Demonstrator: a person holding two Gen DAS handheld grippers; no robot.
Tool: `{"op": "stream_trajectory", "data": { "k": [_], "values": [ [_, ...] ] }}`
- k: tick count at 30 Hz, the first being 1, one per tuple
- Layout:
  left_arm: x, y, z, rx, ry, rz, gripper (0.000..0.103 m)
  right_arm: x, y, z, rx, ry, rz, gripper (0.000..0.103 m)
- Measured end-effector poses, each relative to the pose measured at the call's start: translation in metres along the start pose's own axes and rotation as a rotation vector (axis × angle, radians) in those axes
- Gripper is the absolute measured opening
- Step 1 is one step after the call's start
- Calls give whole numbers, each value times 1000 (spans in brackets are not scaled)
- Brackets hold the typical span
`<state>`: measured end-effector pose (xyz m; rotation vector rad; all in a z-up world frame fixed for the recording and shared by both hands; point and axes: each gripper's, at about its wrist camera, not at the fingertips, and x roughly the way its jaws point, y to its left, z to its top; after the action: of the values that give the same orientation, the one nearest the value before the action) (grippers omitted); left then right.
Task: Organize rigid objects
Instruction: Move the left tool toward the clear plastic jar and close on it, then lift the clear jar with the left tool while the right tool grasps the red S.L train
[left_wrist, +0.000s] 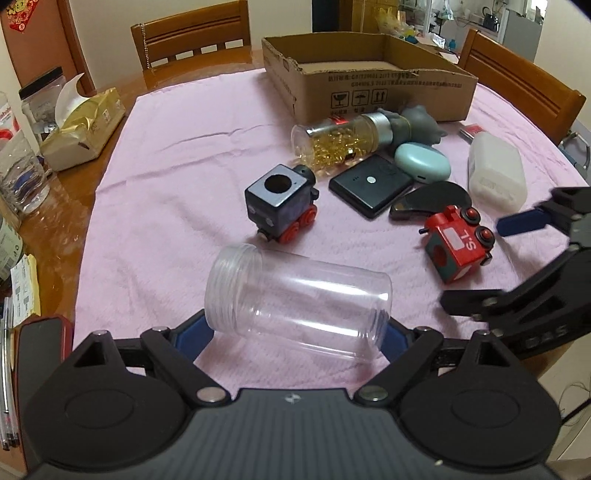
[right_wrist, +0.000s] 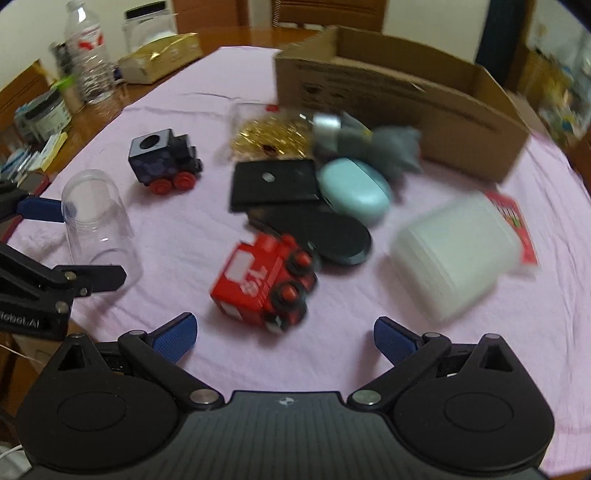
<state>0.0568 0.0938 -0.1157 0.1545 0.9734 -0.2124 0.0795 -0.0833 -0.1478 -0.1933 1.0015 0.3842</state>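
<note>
A clear plastic jar (left_wrist: 295, 299) lies on its side on the pink cloth (left_wrist: 177, 155). My left gripper (left_wrist: 293, 336) is shut on it, one blue pad at the threaded mouth and one at the base. It shows at the left in the right wrist view, where the jar (right_wrist: 98, 225) sits between the left gripper's fingers (right_wrist: 40, 208). My right gripper (right_wrist: 284, 334) is open, with a red toy train (right_wrist: 264, 284) on its side just ahead of its blue pads. Seen from the left wrist, the right gripper (left_wrist: 495, 262) hovers beside the red train (left_wrist: 456, 247).
An open cardboard box (left_wrist: 369, 85) stands at the back. In front of it lie a capsule bottle (left_wrist: 340, 142), grey toy (left_wrist: 419, 122), mint case (left_wrist: 423, 162), black power bank (left_wrist: 369, 184), black oval item (left_wrist: 432, 199), white container (left_wrist: 495, 173) and dark blue train (left_wrist: 280, 203). Tissue pack (left_wrist: 81, 129) at left.
</note>
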Motion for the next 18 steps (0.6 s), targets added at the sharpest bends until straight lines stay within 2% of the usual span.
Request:
{"op": "stream_trajectory", "data": {
  "k": [3, 12, 18],
  "values": [
    [3, -1, 2, 5, 2, -3, 91, 7, 3, 4, -34, -29, -9, 103],
    [13, -5, 2, 35, 20, -7, 95, -3, -28, -14, 40, -47, -37, 103],
    [19, 0, 0, 17, 11, -50, 102, -5, -27, -18, 45, -67, -45, 103]
  ]
}}
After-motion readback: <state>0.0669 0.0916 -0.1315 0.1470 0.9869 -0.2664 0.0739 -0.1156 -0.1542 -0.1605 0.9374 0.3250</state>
